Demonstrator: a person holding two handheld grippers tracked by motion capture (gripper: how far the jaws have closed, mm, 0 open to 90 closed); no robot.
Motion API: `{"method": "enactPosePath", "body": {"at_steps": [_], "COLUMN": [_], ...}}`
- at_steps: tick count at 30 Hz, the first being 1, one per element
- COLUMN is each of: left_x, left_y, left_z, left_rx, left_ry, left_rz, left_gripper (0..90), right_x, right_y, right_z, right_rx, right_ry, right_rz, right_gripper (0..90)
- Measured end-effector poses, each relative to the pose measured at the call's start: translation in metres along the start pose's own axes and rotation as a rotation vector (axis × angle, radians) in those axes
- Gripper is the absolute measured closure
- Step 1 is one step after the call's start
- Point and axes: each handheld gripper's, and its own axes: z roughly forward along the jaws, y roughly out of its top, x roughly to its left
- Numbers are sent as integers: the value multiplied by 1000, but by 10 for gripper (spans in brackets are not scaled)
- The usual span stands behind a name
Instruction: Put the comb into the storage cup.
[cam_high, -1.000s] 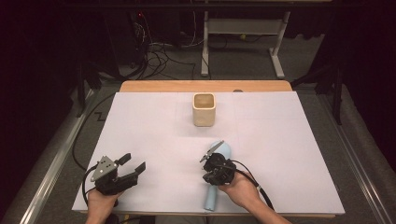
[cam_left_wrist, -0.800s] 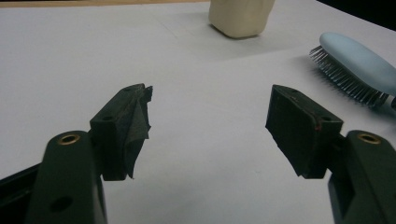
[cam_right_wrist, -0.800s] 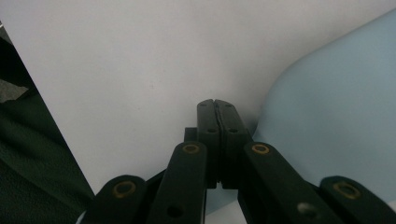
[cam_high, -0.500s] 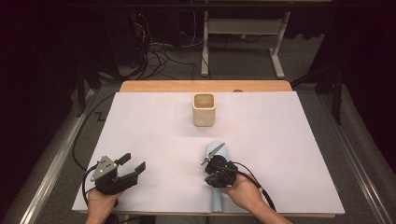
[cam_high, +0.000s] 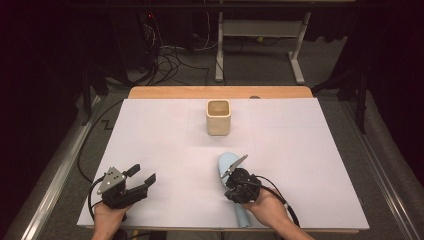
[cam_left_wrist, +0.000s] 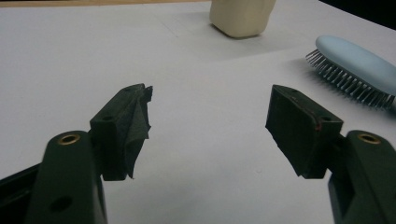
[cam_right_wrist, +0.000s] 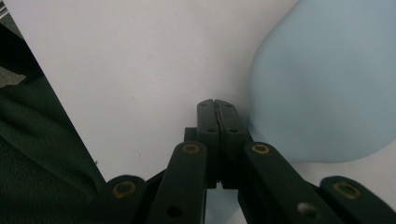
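Note:
A light blue hairbrush (cam_high: 226, 161) lies bristles down on the white table top (cam_high: 300, 150), near the front edge. My right gripper (cam_high: 227, 189) sits over its handle with the jaws shut. In the right gripper view the gripper (cam_right_wrist: 215, 102) has its pads pressed together with nothing between them, and the hairbrush head (cam_right_wrist: 327, 84) lies just to their right. My left gripper (cam_high: 142, 175) rests at the front left, open and empty. In the left gripper view the gripper (cam_left_wrist: 210, 116) faces bare table, with the hairbrush (cam_left_wrist: 355, 58) off to the right.
A cream square cup (cam_high: 218, 117) stands upright at the middle back of the table, and its base (cam_left_wrist: 240, 16) appears ahead in the left gripper view. Beyond the table's far wooden edge (cam_high: 220, 92) are cables and a desk frame on the floor.
The hairbrush has turned, its head swinging left and its handle right, and my right gripper has shifted slightly right with it. The left gripper has not moved.

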Motion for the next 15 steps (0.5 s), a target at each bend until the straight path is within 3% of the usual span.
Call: {"method": "enactPosePath", "body": {"at_steps": [15], "left_x": [0], "left_y": [0], "left_z": [0], "left_rx": [-1], "left_ry": [-1], "left_rz": [0], "left_gripper": [305], "right_x": [-5], "right_y": [-12], "right_z": [-8], "right_rx": [7], "right_ry": [-29], "right_rz": [21], "right_gripper": [900]}}
